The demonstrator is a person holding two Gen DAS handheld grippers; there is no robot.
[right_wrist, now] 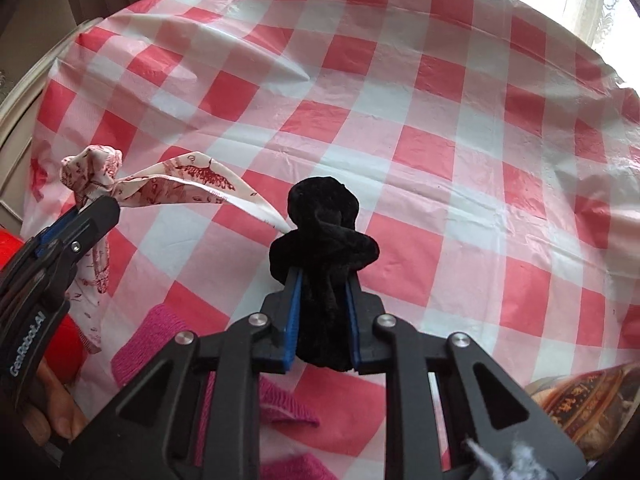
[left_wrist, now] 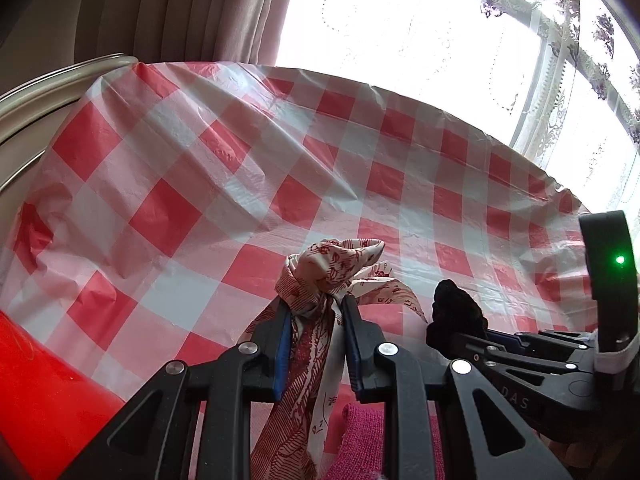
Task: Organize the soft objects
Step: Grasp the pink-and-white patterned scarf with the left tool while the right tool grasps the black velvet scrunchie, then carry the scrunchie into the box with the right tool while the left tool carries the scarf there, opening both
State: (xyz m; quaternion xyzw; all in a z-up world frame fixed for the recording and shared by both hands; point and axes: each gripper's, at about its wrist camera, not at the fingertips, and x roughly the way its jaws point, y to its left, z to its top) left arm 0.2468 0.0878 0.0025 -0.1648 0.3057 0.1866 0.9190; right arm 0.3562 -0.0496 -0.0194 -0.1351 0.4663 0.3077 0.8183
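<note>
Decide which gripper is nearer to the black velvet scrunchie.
Right. The right gripper is clamped on the black velvet scrunchie; the left gripper sits beside it, gripping the red-printed scarf.

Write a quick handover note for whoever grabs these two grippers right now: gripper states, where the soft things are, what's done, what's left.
Left gripper: shut on the red-patterned white scarf, lifted off the checked tablecloth, tails hanging down.
Right gripper: shut on the black velvet scrunchie, also held above the cloth.
The two grippers are side by side, close together.
Pink knitted pieces lie on the cloth below the grippers; a red container sits at the left edge.
Done: both items picked up.
Left: set each down in its place; the destination is not clear from these views. Pink pieces untouched.
</note>
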